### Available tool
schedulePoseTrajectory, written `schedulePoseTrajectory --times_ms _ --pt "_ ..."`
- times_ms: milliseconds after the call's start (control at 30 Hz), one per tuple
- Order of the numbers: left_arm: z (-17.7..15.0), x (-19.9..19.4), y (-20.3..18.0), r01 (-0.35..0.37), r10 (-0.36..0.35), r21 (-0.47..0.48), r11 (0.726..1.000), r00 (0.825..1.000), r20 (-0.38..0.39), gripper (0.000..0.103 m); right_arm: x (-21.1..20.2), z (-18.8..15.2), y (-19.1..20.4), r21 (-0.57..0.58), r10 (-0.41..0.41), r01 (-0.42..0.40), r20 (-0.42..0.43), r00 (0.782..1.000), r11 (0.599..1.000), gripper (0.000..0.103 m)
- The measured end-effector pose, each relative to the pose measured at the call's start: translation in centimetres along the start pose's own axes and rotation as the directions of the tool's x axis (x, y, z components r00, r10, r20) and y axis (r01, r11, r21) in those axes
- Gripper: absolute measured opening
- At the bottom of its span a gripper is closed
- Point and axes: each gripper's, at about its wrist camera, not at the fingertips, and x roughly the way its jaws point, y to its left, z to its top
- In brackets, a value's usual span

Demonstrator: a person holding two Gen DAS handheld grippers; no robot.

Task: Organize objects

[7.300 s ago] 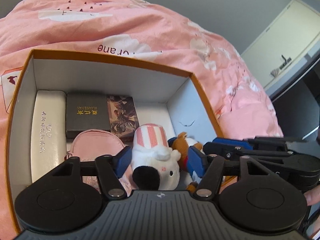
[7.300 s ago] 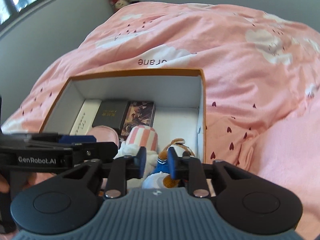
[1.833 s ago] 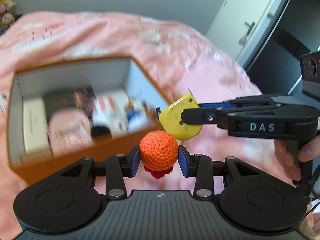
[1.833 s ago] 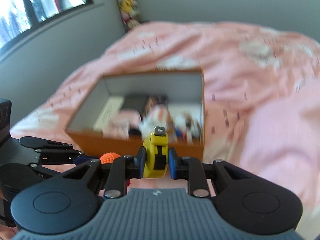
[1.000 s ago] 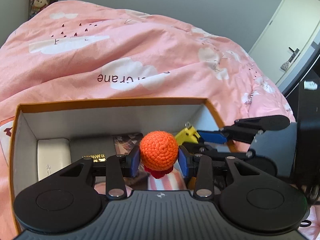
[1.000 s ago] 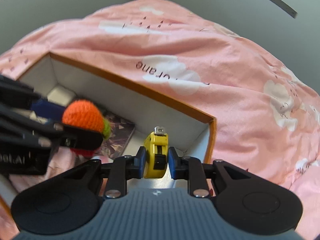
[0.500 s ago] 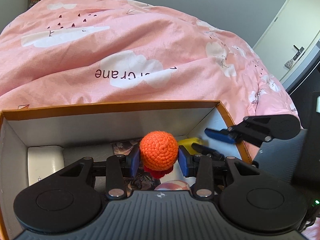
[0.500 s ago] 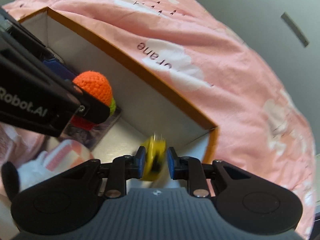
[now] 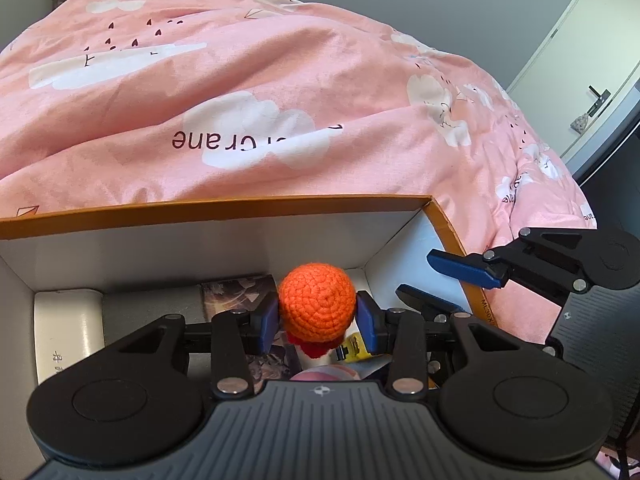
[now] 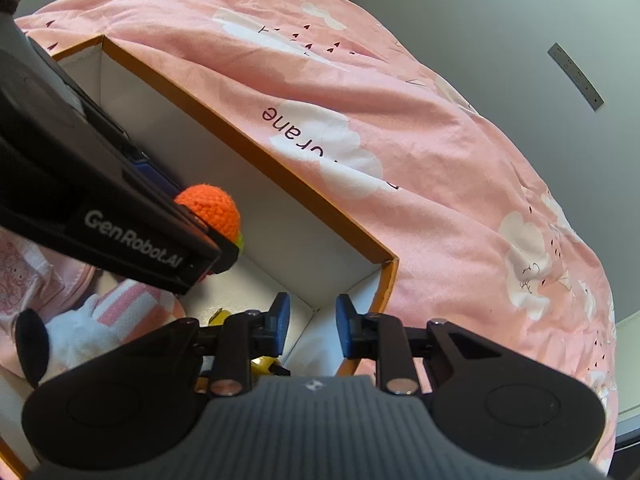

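Note:
My left gripper (image 9: 317,318) is shut on an orange crocheted ball toy (image 9: 317,305) and holds it over the inside of the orange-rimmed white box (image 9: 224,203). The ball also shows in the right wrist view (image 10: 211,209). My right gripper (image 10: 309,318) is open and empty above the box's far right corner (image 10: 384,261). The yellow tape measure (image 9: 354,349) lies in the box below the grippers, mostly hidden; a bit of it shows in the right wrist view (image 10: 264,364).
The box sits on a pink cloud-print duvet (image 9: 240,112). Inside lie a white case (image 9: 66,332), a picture card box (image 9: 240,292) and a pink-striped plush toy (image 10: 100,320). A door (image 9: 592,64) stands at far right.
My right gripper opened and let the yellow tape measure drop into the box's right corner. My left gripper moved further over the box, still holding the orange ball.

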Motion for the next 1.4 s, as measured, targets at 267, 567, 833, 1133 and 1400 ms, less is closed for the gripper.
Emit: schedulePoseTrajectory --times_ms 267,567,833,1133,1400 --pt "-0.7 -1.6 -0.1 -0.027 0.028 -0.016 1.000 0.998 0.057 0.081 -0.7 -0.5 0.1 0.028 0.005 -0.005 0.006 1.000 1.000 0.036" --pt "-2.1 -7.2 -2.1 -0.119 0.114 0.012 0.993 0.971 0.211 0.084 -4.5 -1.1 0.4 0.063 -0.002 -0.003 0.071 0.997 0.998 0.047" --pt "-4.1 -13.1 -3.4 -0.164 0.151 0.021 0.986 0.946 0.288 0.085 -10.2 -1.6 1.0 0.138 0.035 -0.058 0.165 0.986 0.989 0.057" --pt "-9.3 -18.8 -2.6 -0.189 0.187 -0.029 0.982 0.921 0.341 0.088 -16.3 -3.1 2.0 0.366 0.061 -0.188 0.331 0.942 0.911 0.067" --pt "-13.5 -22.0 -2.1 -0.264 0.250 -0.020 0.964 0.884 0.396 0.091 -20.8 -5.4 5.0 0.501 0.006 -0.254 0.445 0.896 0.827 0.075"
